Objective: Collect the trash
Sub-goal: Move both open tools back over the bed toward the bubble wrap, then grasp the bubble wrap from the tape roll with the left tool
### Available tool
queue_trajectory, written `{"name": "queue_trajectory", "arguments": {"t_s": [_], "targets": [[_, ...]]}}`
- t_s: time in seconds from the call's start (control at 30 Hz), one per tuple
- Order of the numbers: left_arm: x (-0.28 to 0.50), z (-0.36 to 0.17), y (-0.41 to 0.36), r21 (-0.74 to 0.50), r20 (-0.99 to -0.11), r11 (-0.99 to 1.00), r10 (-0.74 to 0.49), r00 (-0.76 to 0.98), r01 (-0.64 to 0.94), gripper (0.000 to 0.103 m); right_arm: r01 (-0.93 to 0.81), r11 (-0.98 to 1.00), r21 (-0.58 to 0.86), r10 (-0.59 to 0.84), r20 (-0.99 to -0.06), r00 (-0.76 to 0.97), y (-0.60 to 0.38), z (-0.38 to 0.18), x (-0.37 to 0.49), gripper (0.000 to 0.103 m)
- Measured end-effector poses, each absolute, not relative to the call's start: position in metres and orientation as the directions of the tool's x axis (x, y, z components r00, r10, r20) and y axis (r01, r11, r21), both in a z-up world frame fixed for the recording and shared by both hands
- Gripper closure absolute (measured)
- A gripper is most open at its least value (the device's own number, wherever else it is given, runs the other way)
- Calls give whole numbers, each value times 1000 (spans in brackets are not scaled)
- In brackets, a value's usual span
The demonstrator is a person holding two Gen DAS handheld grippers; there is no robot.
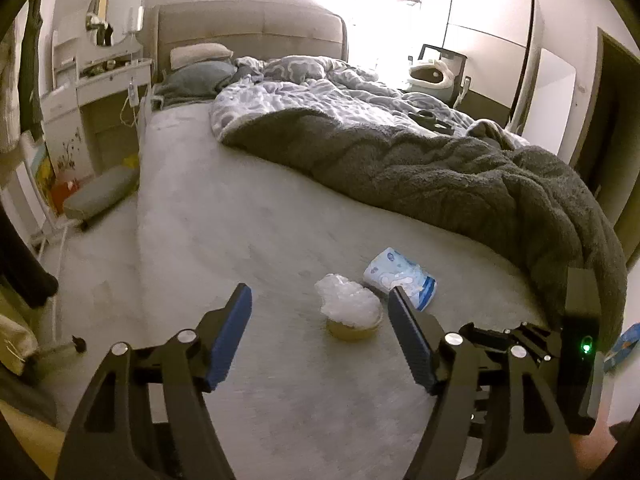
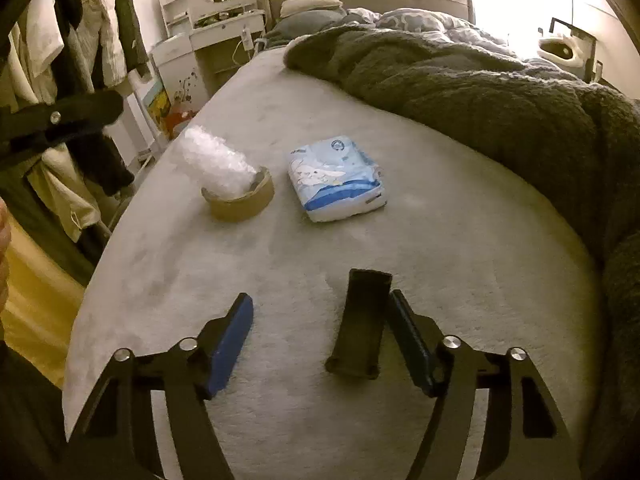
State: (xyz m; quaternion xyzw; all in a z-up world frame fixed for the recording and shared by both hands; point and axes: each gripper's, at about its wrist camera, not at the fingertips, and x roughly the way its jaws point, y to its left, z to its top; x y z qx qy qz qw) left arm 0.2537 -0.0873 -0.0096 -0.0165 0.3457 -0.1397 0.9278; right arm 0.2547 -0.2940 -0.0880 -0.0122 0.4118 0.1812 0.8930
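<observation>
A brown tape roll [image 1: 354,330] stuffed with crumpled clear plastic [image 1: 346,300] lies on the grey bed sheet [image 1: 240,240]. A blue-and-white tissue pack [image 1: 400,276] lies just right of it. My left gripper [image 1: 320,304] is open and empty, hovering short of the roll. In the right wrist view the tape roll [image 2: 240,200], the plastic [image 2: 216,160] and the tissue pack [image 2: 338,178] lie ahead. My right gripper [image 2: 320,312] is open and empty, low over the sheet. A flat black object [image 2: 362,324] lies between its fingers, close to the right one.
A rumpled grey blanket [image 1: 460,176] covers the bed's right side. A white dressing table [image 1: 100,80] and a grey stool [image 1: 100,192] stand left of the bed. Clothes [image 2: 80,40] hang at left. The other gripper [image 2: 60,120] shows at left in the right wrist view.
</observation>
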Motion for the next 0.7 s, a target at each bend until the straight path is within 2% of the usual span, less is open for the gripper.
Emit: {"name": "queue_trajectory", "arguments": {"t_s": [0.2, 0.3, 0.4, 0.43, 0.7], "targets": [[265, -22, -87, -192, -654, 957, -291, 698, 218, 29, -315, 940, 134, 307, -739, 600, -300, -90, 257, 56], [271, -30, -88, -221, -665, 953, -303, 683, 208, 29, -311, 939, 144, 312, -738, 599, -304, -91, 258, 63], [274, -33, -90, -250, -665, 947, -320, 675, 203, 29, -309, 940, 142, 309, -735, 603, -304, -91, 258, 79], [274, -34, -91, -251, -664, 947, -320, 675, 202, 29, -311, 939, 148, 315, -733, 603, -305, -91, 258, 81], [285, -42, -95, -261, -681, 945, -326, 656, 198, 32, -321, 931, 176, 346, -707, 617, -311, -82, 256, 83]]}}
